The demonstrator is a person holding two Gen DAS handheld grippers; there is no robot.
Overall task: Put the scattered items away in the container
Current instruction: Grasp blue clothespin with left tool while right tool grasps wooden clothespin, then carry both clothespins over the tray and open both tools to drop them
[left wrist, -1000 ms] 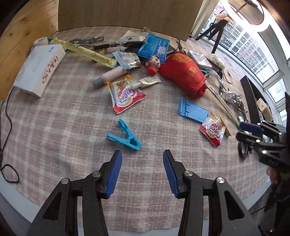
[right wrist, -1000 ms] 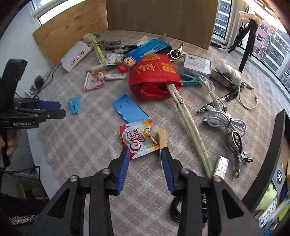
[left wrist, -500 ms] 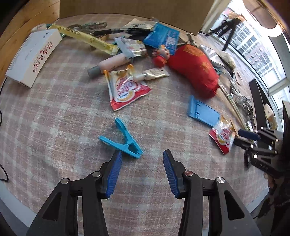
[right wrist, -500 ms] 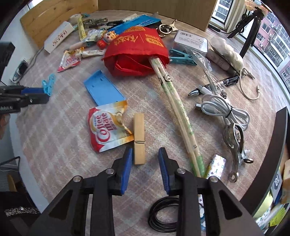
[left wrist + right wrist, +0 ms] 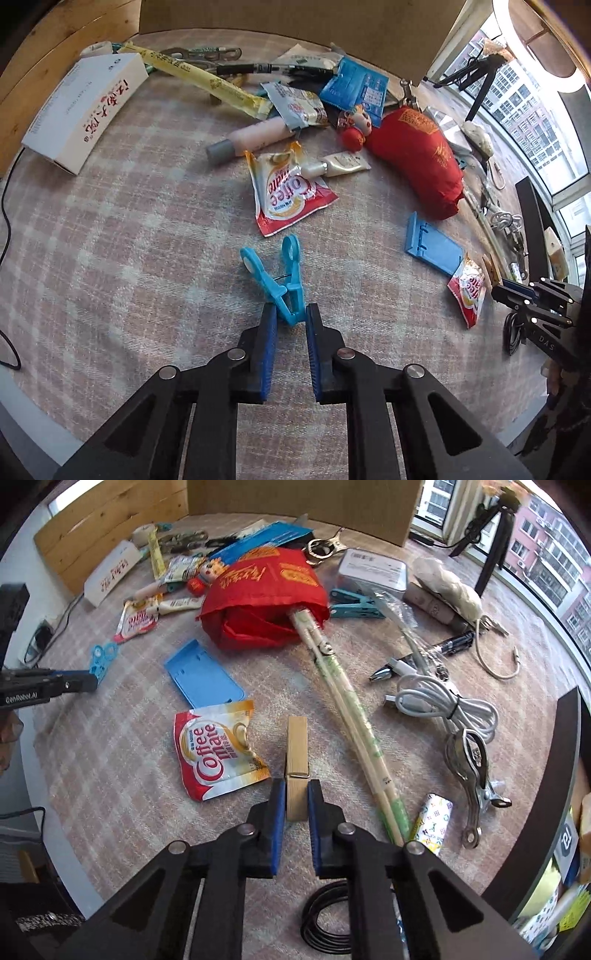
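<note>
My left gripper (image 5: pixel 291 318) is shut on the near end of a light blue plastic clothespin (image 5: pixel 280 273) that lies on the checked tablecloth. The clothespin also shows in the right wrist view (image 5: pixel 101 657) at the left gripper's tip. My right gripper (image 5: pixel 296 799) is shut on the near end of a wooden clothespin (image 5: pixel 297 753) beside a Coffee mate sachet (image 5: pixel 216 747). The dark container (image 5: pixel 554 794) stands at the right edge, with items inside.
Scattered on the cloth: a red bag (image 5: pixel 264 598), a blue plastic stand (image 5: pixel 203 674), wrapped chopsticks (image 5: pixel 351 716), a white cable (image 5: pixel 443 701), a metal clip (image 5: pixel 471 764), a white box (image 5: pixel 83 107), a second sachet (image 5: pixel 288 192), a black cord coil (image 5: pixel 325 919).
Both grippers moved forward and closed. The left one took hold of the blue clothespin, the right one took hold of the wooden clothespin.
</note>
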